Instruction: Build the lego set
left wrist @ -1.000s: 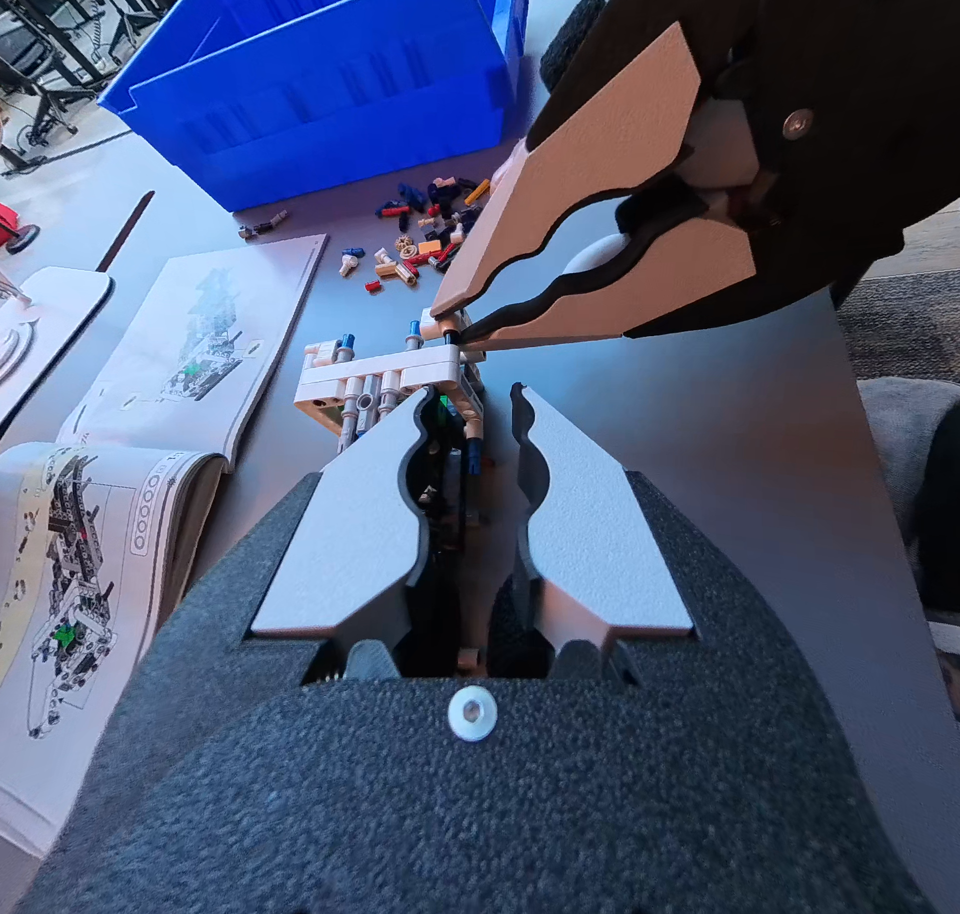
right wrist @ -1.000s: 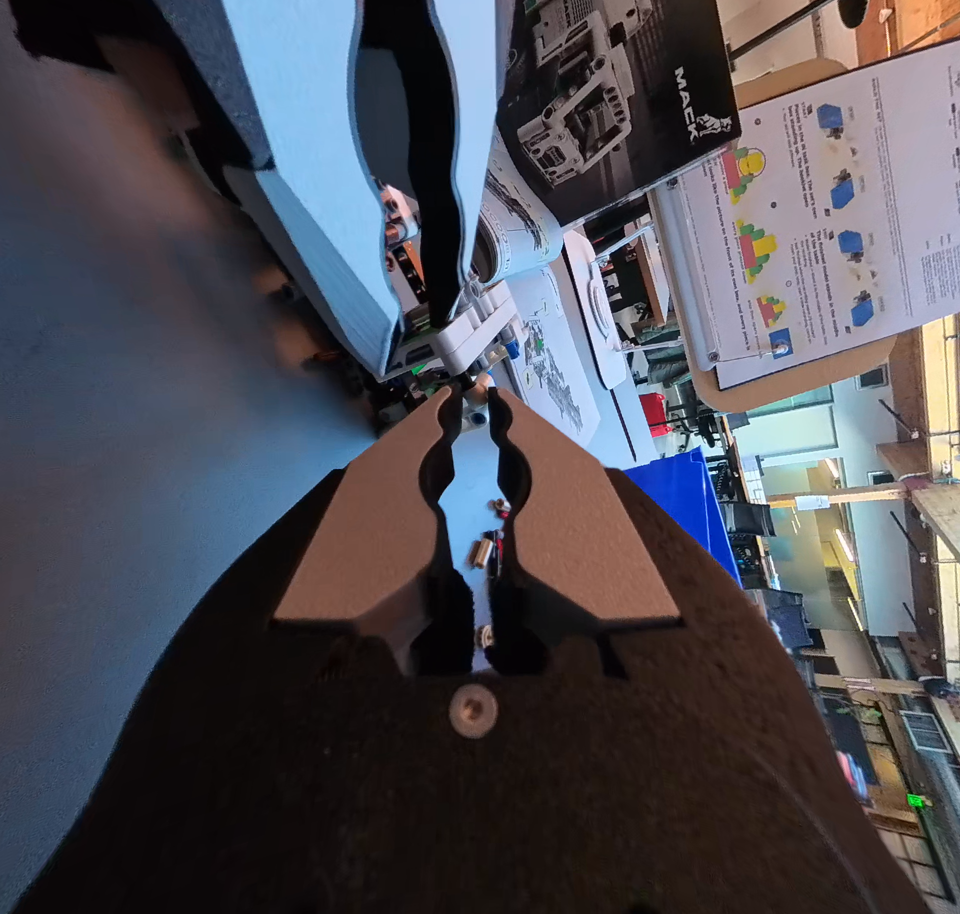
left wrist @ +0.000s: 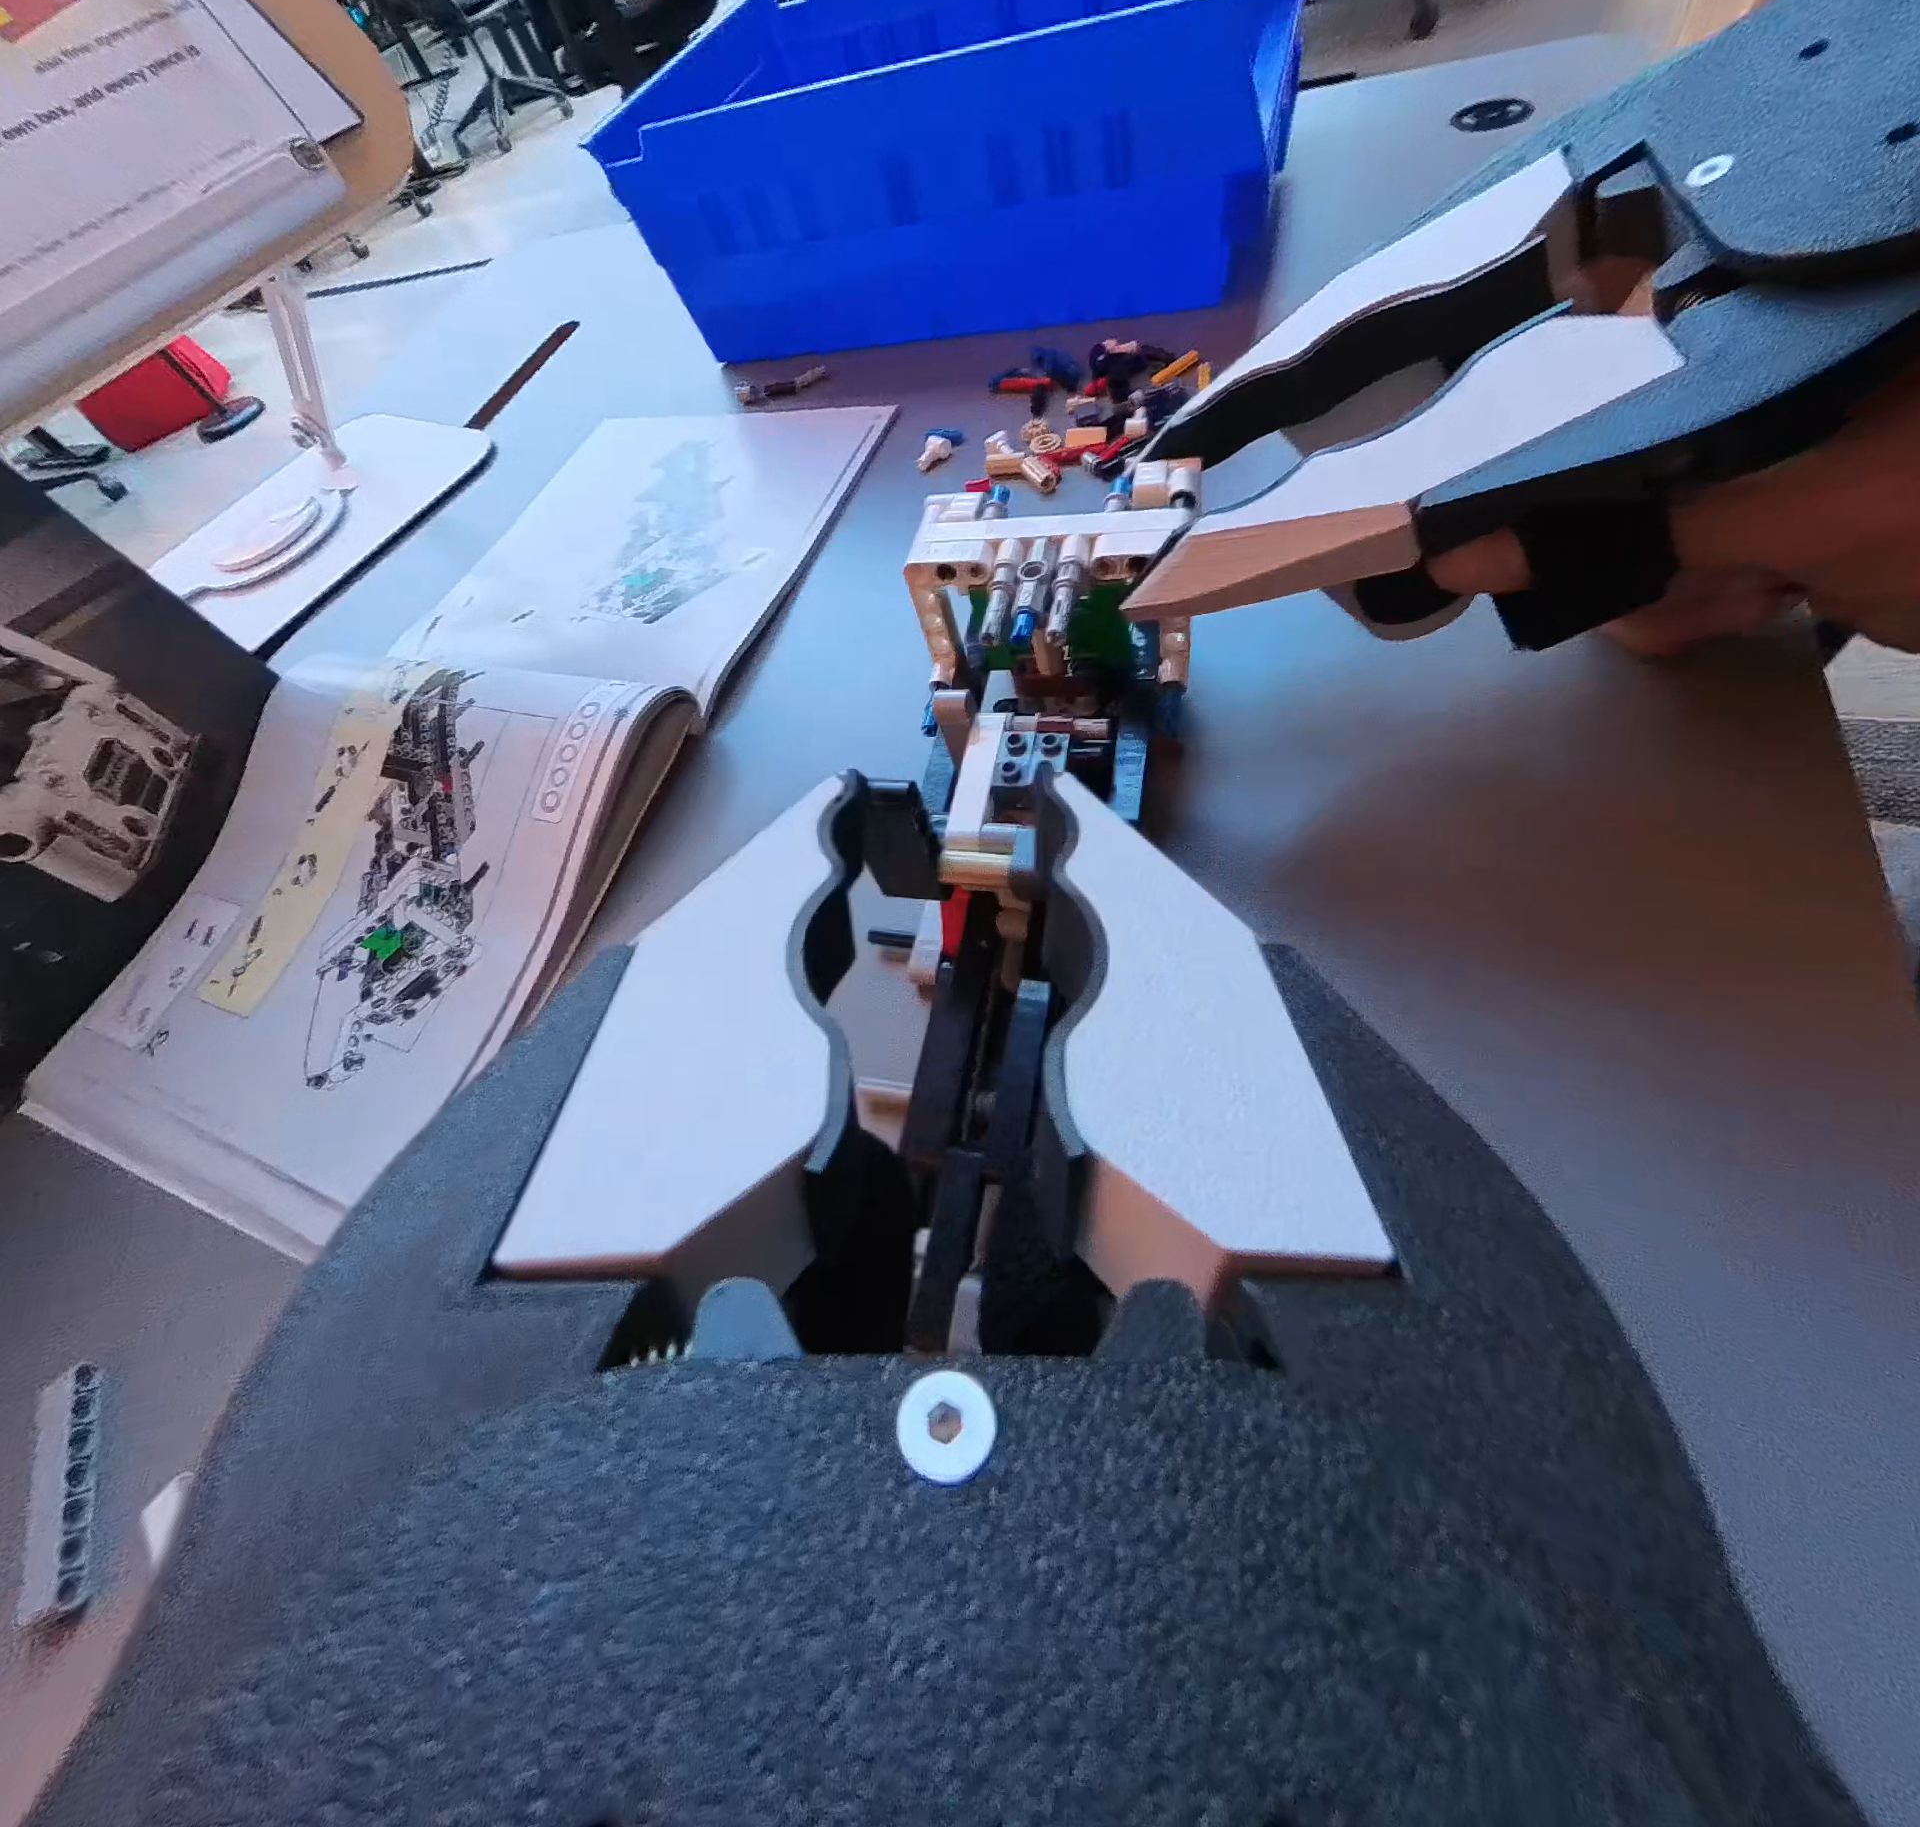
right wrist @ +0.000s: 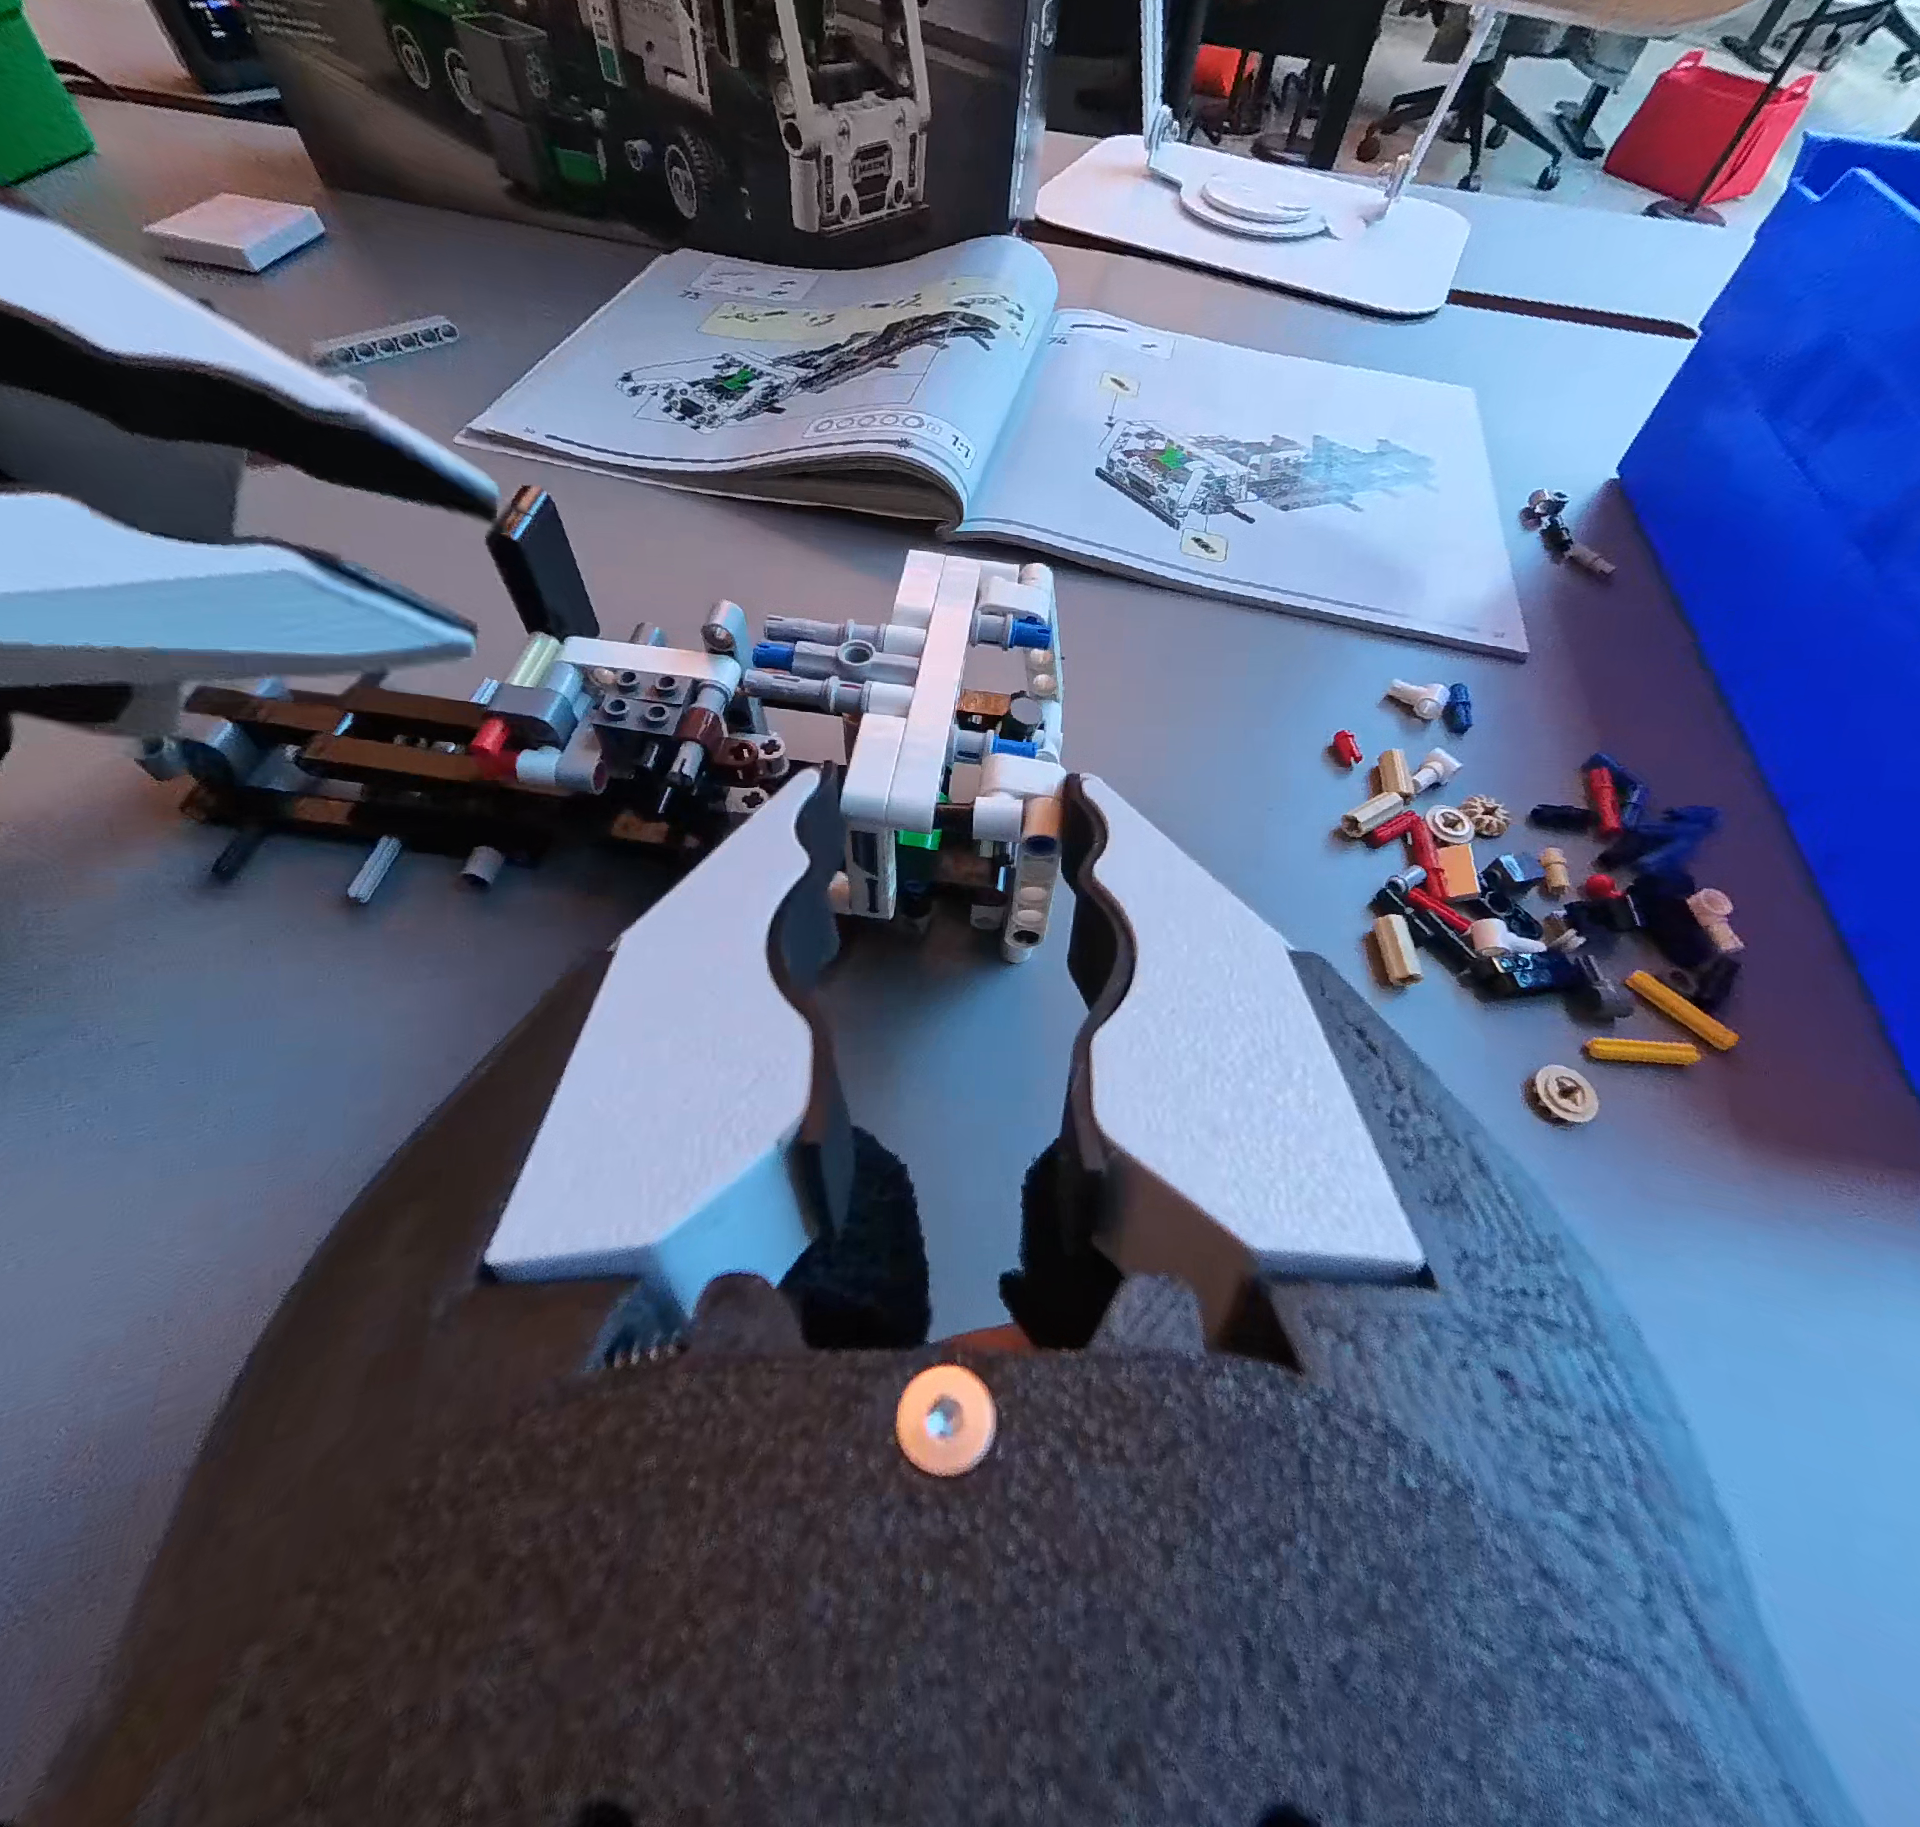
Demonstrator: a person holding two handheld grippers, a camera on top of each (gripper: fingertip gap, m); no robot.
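- the half-built lego chassis [right wrist: 499, 749] lies on the grey table [left wrist: 1455, 946], its long axis running from the left gripper [left wrist: 945, 821] straight out to the white cab frame [right wrist: 945, 728] at the far end.
- the left gripper's fingers are parted around the near end, a black slab piece [left wrist: 899, 842] by its left tip; whether they press the model i cannot tell.
- the right gripper [right wrist: 940, 832] is nearer the cab, fingers open to either side of it and gripping nothing, so closing on the cab looks like its move.
- the model is hard, studded plastic: black beams, white frame, grey and blue pins.
- small loose parts [right wrist: 1538, 904] are scattered right of the cab, beside the blue bin [left wrist: 956, 136]; the open instruction booklet [right wrist: 1018, 427] lies behind.
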